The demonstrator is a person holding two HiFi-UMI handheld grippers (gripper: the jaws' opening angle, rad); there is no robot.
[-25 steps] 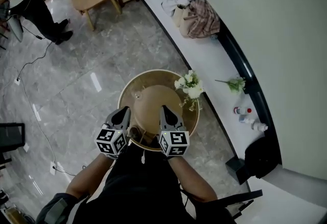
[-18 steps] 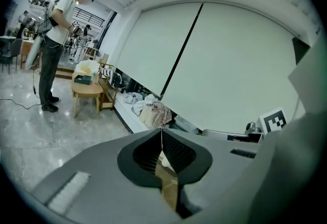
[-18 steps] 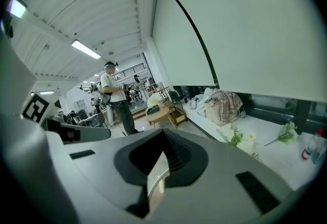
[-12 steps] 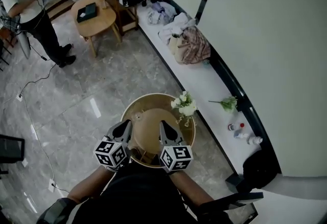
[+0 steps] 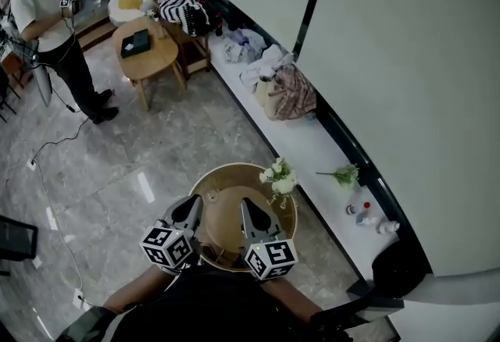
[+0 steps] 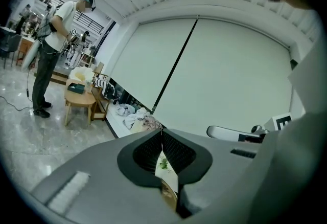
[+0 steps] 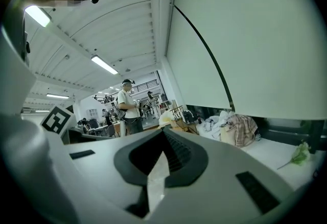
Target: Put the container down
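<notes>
A tan, dome-shaped container (image 5: 225, 217) sits on a round wooden table (image 5: 234, 173) just below me in the head view. My left gripper (image 5: 188, 209) lies along the container's left side and my right gripper (image 5: 250, 210) along its right side, so it sits between them. I cannot tell whether either one touches it. In the left gripper view the left gripper (image 6: 162, 138) is shut, tips together with nothing between them. The right gripper (image 7: 163, 138) in its own view is shut in the same way and empty. Both views look out over the room, not at the container.
White flowers in a vase (image 5: 277, 175) stand at the table's right rim. A white ledge (image 5: 316, 147) along the wall carries bags and clothes (image 5: 285, 92), a green sprig (image 5: 344, 174) and small bottles (image 5: 366, 212). A low wooden table (image 5: 144, 53) and a standing person (image 5: 47, 20) are far left.
The head view has tipped up, so the table and both grippers sit lower in the frame. Both grippers keep their places on either side of the container.
</notes>
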